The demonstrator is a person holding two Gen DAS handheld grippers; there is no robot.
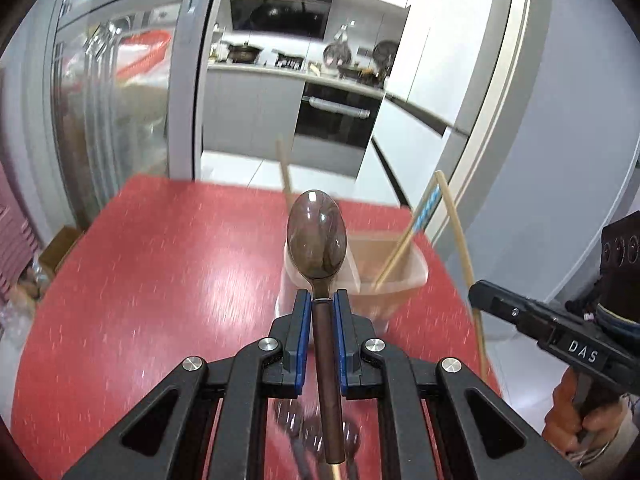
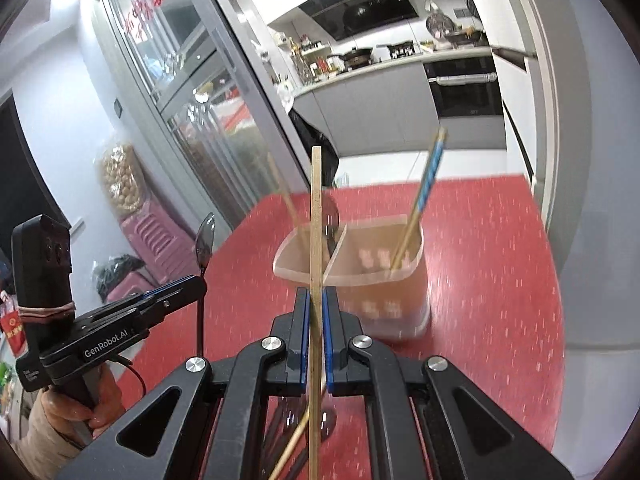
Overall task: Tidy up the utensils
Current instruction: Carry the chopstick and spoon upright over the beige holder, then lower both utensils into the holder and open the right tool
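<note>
My left gripper (image 1: 322, 300) is shut on a dark brown spoon (image 1: 317, 236), whose bowl points up and forward above the red table (image 1: 160, 272). My right gripper (image 2: 316, 296) is shut on a pale wooden chopstick (image 2: 316, 216) that stands nearly upright. Ahead of both stands a translucent two-compartment holder (image 2: 376, 280); its right compartment holds a blue-patterned chopstick (image 2: 424, 188), its left one another chopstick (image 2: 286, 200) and a dark spoon. The holder (image 1: 392, 272) lies just beyond the spoon in the left wrist view. More utensils (image 2: 296, 432) lie blurred on the table under the grippers.
The red table ends just past the holder, with a kitchen doorway (image 1: 304, 120) and white floor beyond. A glass-fronted cabinet (image 2: 192, 120) stands to the left, a grey wall (image 1: 560, 160) to the right. A person's hand (image 2: 80, 408) holds the left gripper's handle.
</note>
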